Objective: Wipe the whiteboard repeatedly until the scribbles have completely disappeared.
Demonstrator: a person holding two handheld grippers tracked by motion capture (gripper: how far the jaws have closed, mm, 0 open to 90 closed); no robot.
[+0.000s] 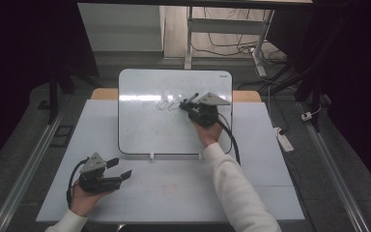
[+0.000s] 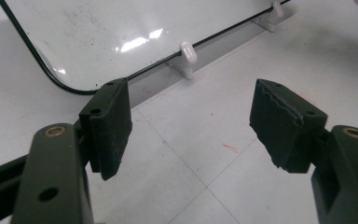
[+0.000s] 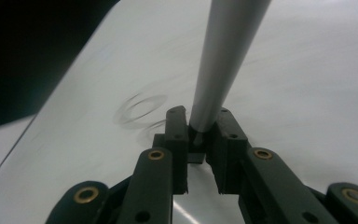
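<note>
Grey tabletop [image 1: 174, 188] carries a whiteboard [image 1: 145, 130] in the high view, where the right gripper [image 1: 189, 103] meets loops of ink [image 1: 166, 105]. Left gripper [image 2: 191, 126] rests agape, empty. Right gripper view: jaws clench a marker [image 3: 221, 60]; light, even pressure should keep strokes clean.

My table [image 1: 174, 193] is a pale grey top made of panels with thin seams. A whiteboard [image 1: 145, 130] lies flat on it, toward the far edge, centred, with two small white clips [image 2: 189, 52] at its near edge. Faint red marks [image 2: 230, 148] on the bare surface.
</note>
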